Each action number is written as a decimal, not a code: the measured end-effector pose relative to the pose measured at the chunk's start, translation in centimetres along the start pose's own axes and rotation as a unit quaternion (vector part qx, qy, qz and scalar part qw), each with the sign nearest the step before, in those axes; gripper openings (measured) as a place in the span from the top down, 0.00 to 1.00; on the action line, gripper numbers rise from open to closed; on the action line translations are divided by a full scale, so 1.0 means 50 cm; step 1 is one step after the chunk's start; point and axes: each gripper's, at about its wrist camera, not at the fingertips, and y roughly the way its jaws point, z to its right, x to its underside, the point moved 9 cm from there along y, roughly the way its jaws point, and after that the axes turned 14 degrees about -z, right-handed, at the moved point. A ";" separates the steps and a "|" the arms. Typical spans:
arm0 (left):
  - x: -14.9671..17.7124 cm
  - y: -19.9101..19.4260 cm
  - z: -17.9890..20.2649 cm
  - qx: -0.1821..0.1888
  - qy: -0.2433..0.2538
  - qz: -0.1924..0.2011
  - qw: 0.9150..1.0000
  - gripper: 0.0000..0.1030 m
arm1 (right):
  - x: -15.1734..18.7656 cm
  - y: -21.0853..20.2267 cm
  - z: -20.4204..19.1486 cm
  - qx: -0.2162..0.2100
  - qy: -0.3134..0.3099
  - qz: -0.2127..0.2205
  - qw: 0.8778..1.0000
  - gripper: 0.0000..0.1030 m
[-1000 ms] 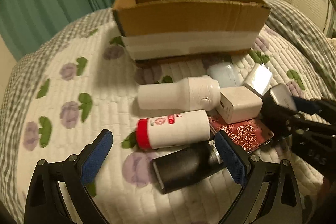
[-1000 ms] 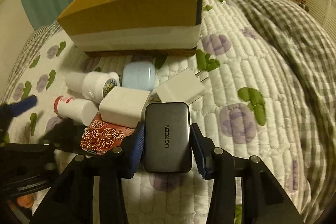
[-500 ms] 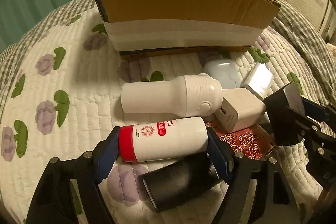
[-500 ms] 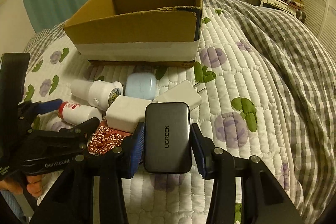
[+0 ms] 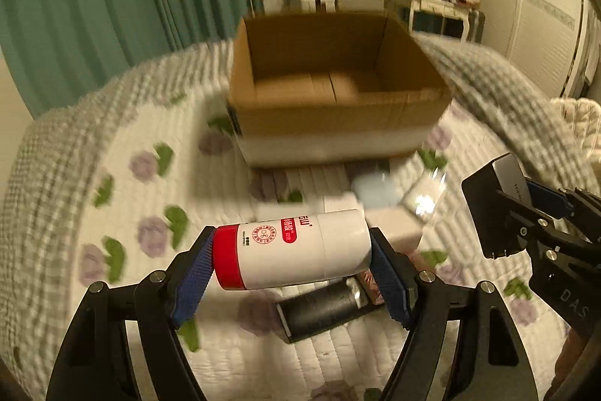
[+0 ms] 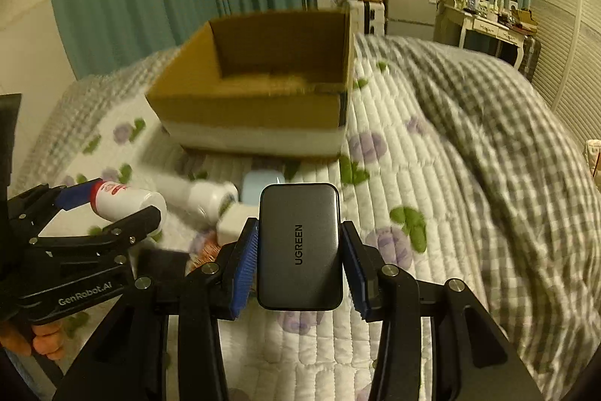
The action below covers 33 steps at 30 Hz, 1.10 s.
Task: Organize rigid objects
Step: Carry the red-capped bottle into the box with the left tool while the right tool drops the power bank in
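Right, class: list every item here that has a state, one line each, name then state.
Left claw: shut on white bottle with red cap, lifted.
Right claw: shut on grey UGREEN charger, lifted.
Brown cardboard box: open, looks empty.
Black cylinder: lying on quilted bedspread.

Right tongs (image 6: 300,250) are clamped on a grey UGREEN charger (image 6: 300,247) above the quilted bed (image 6: 432,175). Open cardboard box (image 6: 259,111) sits behind it. Left tongs (image 6: 112,203) grip a white bottle (image 6: 127,200) with a red cap.
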 end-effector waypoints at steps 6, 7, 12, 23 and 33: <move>-0.100 -0.115 -0.037 -0.010 -0.003 0.058 0.998 0.23 | -0.105 -0.108 -0.023 -0.013 -0.024 0.060 0.998 0.59; -0.114 -0.128 -0.043 -0.009 -0.004 0.065 0.998 0.23 | -0.128 -0.124 -0.028 -0.013 -0.029 0.071 0.997 0.59; -0.204 -0.142 -0.054 -0.012 0.004 0.089 0.996 0.23 | -0.255 -0.155 -0.052 -0.016 -0.056 0.103 0.993 0.59; -0.322 0.058 -0.018 0.004 0.028 0.047 0.998 0.23 | -0.412 0.025 -0.072 -0.019 -0.077 0.075 0.994 0.59; -0.308 0.155 0.003 0.019 0.024 0.033 0.999 0.23 | -0.395 0.159 -0.009 -0.023 -0.056 0.044 0.997 0.59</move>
